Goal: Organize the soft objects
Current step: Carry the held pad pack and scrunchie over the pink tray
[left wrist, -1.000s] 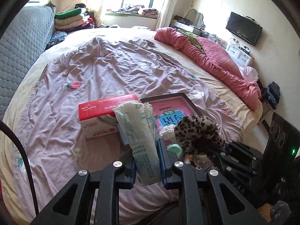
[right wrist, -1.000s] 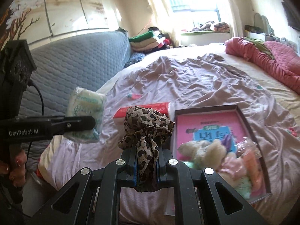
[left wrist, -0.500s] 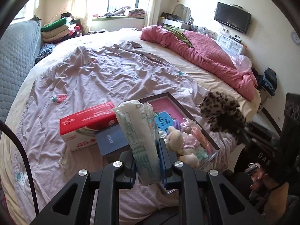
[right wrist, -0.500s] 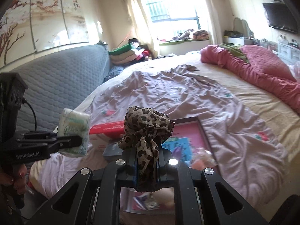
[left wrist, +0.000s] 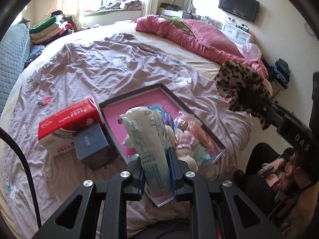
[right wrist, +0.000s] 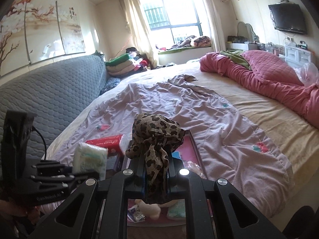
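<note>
My left gripper (left wrist: 156, 171) is shut on a white plastic-wrapped soft pack (left wrist: 148, 137), held upright above the near edge of a dark-framed pink tray (left wrist: 139, 107). Small plush toys and soft packets (left wrist: 185, 137) lie in the tray. My right gripper (right wrist: 156, 176) is shut on a knotted leopard-print scarf (right wrist: 156, 131), raised over the tray (right wrist: 194, 147). In the left wrist view that scarf (left wrist: 239, 83) hangs at the right, above the bed's edge. The right wrist view shows the left gripper with its white pack (right wrist: 90, 159) at the lower left.
A red and white tissue box (left wrist: 67, 125) and a dark blue box (left wrist: 91, 145) sit left of the tray on the lilac cover (left wrist: 89, 69). A pink quilt (left wrist: 199, 37) is heaped at the far right. A grey headboard (right wrist: 49, 95) runs along the left. A person (left wrist: 283, 171) sits low at the right.
The right gripper has lifted the scarf up and away from the tray, off to the right. The left gripper has carried the white pack rightward, from over the tissue box to over the tray.
</note>
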The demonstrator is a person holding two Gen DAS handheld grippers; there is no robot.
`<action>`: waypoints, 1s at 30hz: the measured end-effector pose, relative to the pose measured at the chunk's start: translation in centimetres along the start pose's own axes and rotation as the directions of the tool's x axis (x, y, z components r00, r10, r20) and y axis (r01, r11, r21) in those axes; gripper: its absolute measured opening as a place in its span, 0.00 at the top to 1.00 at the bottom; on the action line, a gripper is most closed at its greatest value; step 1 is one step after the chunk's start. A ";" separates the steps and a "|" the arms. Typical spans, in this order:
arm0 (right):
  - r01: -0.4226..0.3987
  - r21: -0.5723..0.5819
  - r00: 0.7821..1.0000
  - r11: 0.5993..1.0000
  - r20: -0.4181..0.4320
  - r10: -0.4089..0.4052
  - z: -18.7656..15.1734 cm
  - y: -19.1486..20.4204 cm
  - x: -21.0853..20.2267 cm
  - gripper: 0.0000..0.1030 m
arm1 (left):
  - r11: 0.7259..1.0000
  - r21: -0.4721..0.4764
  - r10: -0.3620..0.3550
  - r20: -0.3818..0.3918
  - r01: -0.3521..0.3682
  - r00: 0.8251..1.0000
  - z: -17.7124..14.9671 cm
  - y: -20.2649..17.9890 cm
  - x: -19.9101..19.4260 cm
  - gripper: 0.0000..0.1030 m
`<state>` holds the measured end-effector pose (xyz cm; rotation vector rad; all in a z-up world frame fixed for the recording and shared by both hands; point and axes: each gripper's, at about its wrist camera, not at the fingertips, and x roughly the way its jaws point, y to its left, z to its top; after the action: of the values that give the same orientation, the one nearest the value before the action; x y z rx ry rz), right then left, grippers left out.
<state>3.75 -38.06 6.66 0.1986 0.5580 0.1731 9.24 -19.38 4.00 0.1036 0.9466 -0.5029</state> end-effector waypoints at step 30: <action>0.002 0.037 0.996 0.999 -0.085 0.002 -2.5 -2.4 4.1 0.85 | 1.000 0.024 0.016 -0.117 -0.014 0.993 -2.3 -1.0 6.8 0.80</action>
<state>6.10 -39.17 1.97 0.2279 0.6461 0.1719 10.28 -22.07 -2.68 0.1624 1.0545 -0.4980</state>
